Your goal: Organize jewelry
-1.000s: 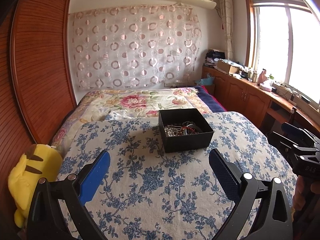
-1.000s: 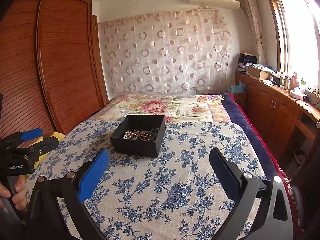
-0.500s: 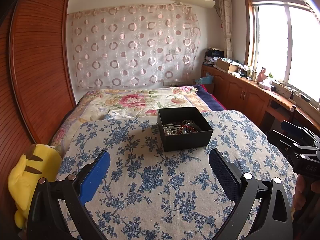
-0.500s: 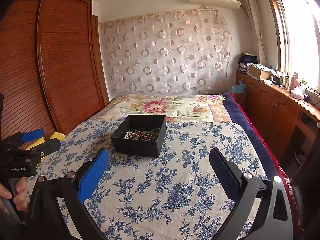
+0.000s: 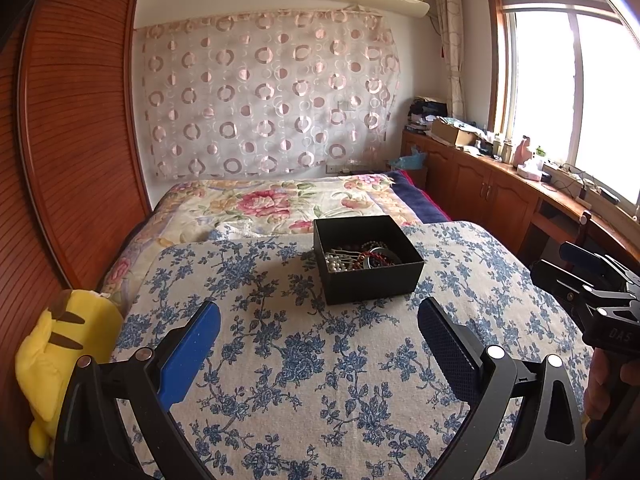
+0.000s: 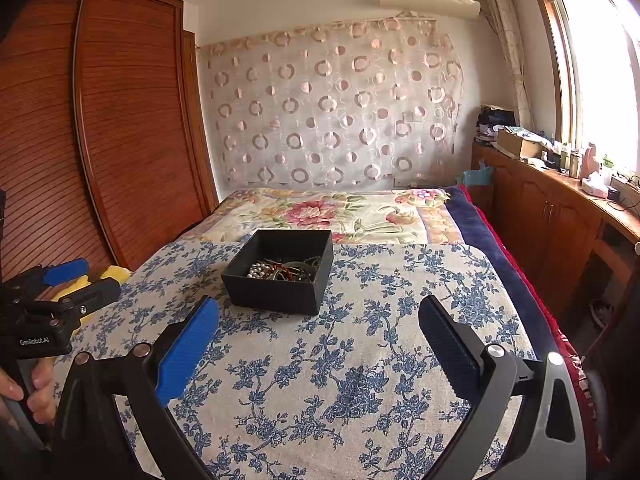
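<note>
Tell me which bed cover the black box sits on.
The blue-flowered white cover, nearest the grippers; the black box rests on it, not on the pink rose quilt behind.

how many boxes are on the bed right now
1. A single black open box sits on the blue floral cloth, ahead of both open grippers, holding a tangle of jewelry. No other box shows on the bed; the near edge is hidden.
</note>
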A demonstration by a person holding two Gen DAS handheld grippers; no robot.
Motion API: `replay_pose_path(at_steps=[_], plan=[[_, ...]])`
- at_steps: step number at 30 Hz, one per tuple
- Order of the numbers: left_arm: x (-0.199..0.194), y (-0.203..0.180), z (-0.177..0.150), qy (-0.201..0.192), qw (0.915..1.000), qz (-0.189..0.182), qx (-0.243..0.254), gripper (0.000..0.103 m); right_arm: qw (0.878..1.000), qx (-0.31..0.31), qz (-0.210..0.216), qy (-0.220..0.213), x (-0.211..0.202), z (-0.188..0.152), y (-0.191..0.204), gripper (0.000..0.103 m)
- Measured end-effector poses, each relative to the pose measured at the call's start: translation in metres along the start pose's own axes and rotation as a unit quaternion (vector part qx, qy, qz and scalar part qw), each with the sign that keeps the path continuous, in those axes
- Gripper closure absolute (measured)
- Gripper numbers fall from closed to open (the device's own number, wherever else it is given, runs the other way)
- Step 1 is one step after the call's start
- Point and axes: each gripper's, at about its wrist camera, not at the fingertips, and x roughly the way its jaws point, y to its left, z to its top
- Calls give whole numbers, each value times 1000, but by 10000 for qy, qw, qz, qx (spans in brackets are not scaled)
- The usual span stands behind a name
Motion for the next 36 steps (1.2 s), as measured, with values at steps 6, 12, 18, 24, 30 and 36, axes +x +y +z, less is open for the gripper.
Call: replay_pose_path(at_steps=[6, 12, 18, 24, 30, 36], plan=[[0, -1, 1, -2, 10000, -2, 3, 8, 10000, -6, -2, 3, -1, 1, 0, 2], [-1, -3, 1, -21, 10000, 32, 41, 8, 10000, -5, -1, 3, -1, 1, -1, 2], [-2, -4, 1, -24, 10000, 27, 47, 8, 10000, 6, -4, -2, -1, 1, 0, 2], [-3, -4, 1, -32, 10000, 24, 46, 8, 10000, 6, -11, -13, -1, 0, 0, 2], [-6, -6, 1, -67, 10000, 25, 54, 8, 10000, 9, -8, -15, -1, 0, 0, 2], [-6, -7, 2, -75, 10000, 13, 61, 8, 10000, 11, -10, -12, -1, 0, -1, 2]])
